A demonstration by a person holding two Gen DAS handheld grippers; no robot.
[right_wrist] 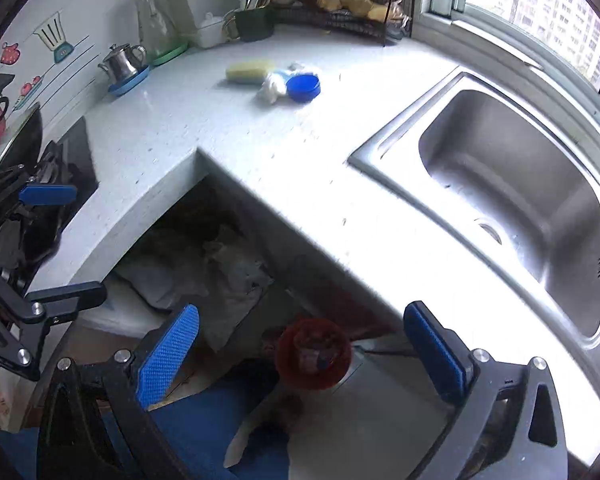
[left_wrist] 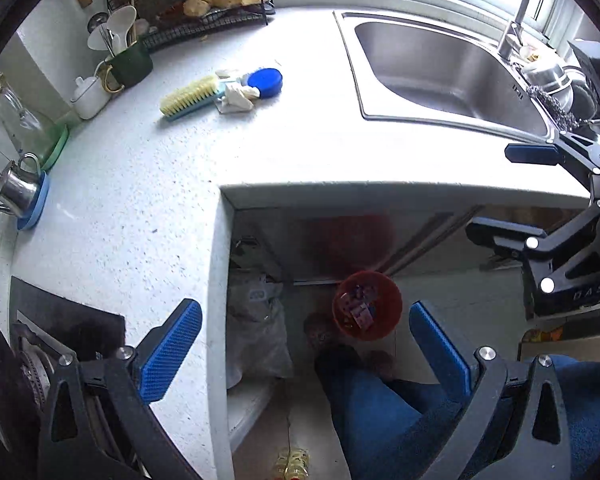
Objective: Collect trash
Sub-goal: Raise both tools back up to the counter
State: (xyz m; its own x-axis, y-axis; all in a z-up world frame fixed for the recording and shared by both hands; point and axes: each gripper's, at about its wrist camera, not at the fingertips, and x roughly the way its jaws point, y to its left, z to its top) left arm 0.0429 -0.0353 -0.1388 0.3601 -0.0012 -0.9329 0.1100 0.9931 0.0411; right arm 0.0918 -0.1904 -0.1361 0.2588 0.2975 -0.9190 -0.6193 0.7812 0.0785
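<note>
both grippers, left gripper (left_wrist: 306,354) and right gripper (right_wrist: 302,354), hang wide apart and empty, crumpled tissue (left_wrist: 236,98) sits on the counter (left_wrist: 140,208) touching the blue lid (left_wrist: 265,82), looks feather-light and squishy so pinch its middle

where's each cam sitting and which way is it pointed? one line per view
Left wrist: on the left gripper, above the counter corner, looking down; open jaws, a blue trouser leg, right gripper at the right edge.
Right wrist: on the right gripper, same corner seen nearer the sink; open jaws, left gripper at left.
Shared: red bin, blue lid, brush.
</note>
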